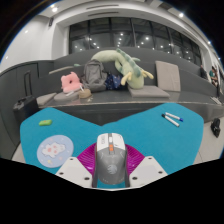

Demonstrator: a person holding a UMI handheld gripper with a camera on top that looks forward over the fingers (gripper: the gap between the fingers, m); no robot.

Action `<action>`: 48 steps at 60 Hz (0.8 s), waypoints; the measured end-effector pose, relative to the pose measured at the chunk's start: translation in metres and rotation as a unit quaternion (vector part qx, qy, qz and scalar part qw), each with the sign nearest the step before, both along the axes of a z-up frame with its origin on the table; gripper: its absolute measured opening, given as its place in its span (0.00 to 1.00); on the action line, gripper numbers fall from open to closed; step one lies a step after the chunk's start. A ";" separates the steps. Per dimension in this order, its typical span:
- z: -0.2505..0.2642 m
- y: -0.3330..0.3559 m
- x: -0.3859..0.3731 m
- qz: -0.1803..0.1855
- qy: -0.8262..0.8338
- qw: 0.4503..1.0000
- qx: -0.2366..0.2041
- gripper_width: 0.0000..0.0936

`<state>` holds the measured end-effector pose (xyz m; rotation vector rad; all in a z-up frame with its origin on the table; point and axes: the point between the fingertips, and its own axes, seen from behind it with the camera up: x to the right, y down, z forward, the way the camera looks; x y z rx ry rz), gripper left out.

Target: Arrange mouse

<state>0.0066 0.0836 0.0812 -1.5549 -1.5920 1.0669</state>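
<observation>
Mouse (110, 160) clamped in tool (110, 172) above teal desk mat (100, 128), office beyond.

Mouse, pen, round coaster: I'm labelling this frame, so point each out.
mouse (110, 160): gripper view, middle of its grey back.
pen (172, 119): gripper view, mid-barrel.
round coaster (52, 151): gripper view, centre of its face.

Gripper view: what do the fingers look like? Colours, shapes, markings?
The gripper shows two pale, whitish fingers, blocky and angular, one at each side of the mouse. Each bears a magenta pad on its inner face. No cables, markings, hand or sleeve show.
</observation>
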 end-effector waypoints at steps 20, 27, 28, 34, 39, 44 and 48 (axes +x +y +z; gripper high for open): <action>0.001 -0.210 -0.044 0.090 -0.028 0.996 -0.012 0.38; -0.046 -0.254 -0.052 0.104 -0.056 0.993 -0.013 0.40; -0.052 -0.258 -0.052 0.104 -0.059 0.993 -0.010 0.40; -0.093 -0.264 -0.053 0.105 -0.087 0.991 0.006 0.42; -0.092 -0.265 -0.056 0.109 -0.062 0.992 0.021 0.49; -0.091 -0.269 -0.053 0.120 -0.057 0.991 0.023 0.67; -0.075 -0.262 -0.051 0.121 -0.034 0.992 0.024 0.90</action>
